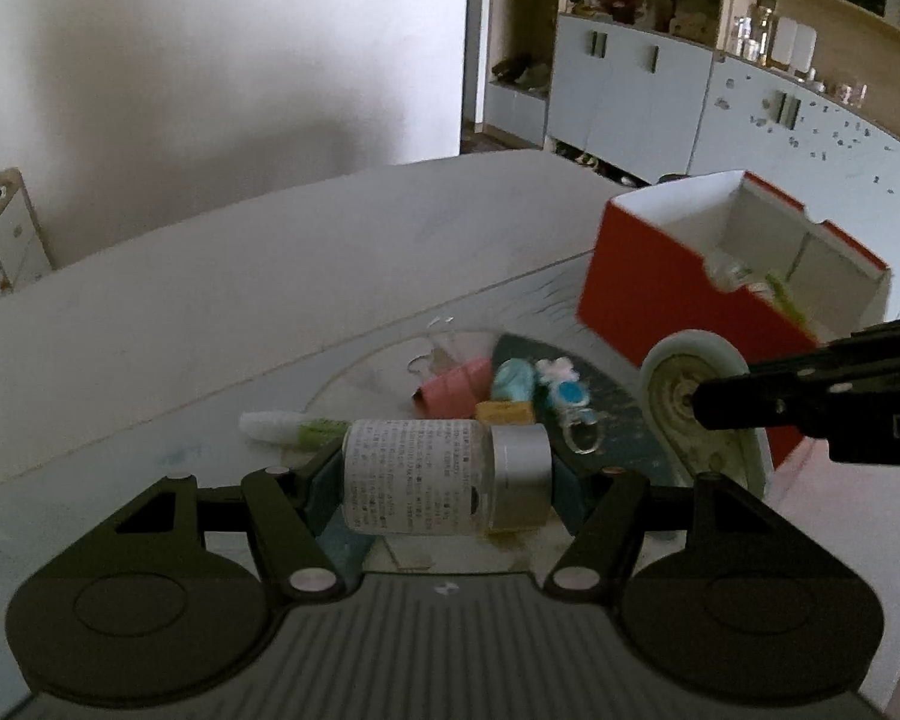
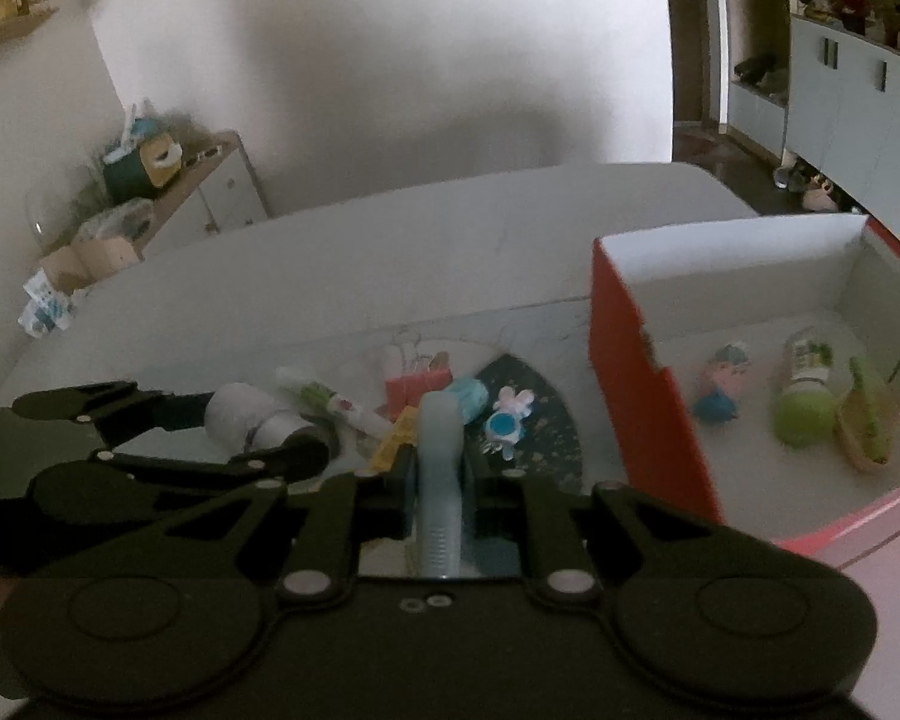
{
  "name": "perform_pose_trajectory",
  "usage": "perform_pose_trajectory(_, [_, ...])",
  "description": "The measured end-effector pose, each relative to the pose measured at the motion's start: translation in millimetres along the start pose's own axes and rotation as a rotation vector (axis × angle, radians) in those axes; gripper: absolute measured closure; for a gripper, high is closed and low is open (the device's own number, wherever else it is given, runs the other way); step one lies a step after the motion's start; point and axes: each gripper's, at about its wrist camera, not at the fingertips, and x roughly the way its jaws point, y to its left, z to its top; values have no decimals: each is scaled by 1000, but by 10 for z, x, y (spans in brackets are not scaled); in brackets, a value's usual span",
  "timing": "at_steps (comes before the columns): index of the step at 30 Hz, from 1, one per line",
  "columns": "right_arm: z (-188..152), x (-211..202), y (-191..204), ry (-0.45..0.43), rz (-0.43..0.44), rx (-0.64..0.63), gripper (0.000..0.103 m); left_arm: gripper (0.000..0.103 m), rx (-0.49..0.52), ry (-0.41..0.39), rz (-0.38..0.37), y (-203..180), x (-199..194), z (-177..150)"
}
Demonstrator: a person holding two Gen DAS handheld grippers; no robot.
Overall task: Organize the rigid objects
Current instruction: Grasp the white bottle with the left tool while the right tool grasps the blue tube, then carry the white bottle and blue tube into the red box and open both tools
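**Both grippers carry items toward the red box**

The left gripper is clamped on a small labelled bottle lying crosswise between its jaws. The right gripper is squeezed tight on a pale blue tool. Both seem lifted clear of the table's clutter. Next, each likely needs carrying over the red box and releasing. Inside the box lie a green bottle, a small figure and a brush-like item.

Left gripper and right gripper both clamped.
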Motion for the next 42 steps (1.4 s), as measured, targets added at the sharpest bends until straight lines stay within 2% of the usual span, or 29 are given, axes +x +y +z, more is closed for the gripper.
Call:
perform_pose_trajectory(10, [75, -393, -426, -61, -2, 57, 89, 35, 55, -9, -49, -468, -271, 287])
perform_pose_trajectory(16, [136, -513, -799, -81, -12, 94, 89, 35, 71, -20, -85, -795, -273, 477])
perform_pose_trajectory(26, [226, -611, -1427, -89, -23, 122, 89, 35, 102, -14, -119, -1385, -75, 746])
perform_pose_trajectory(35, [304, -617, -1987, -91, -41, 123, 89, 35, 104, -6, -100, -1816, 176, 969])
perform_pose_trajectory(42, [361, -566, -2315, -88, -57, 110, 89, 35, 116, 30, -86, -2123, 445, 1085])
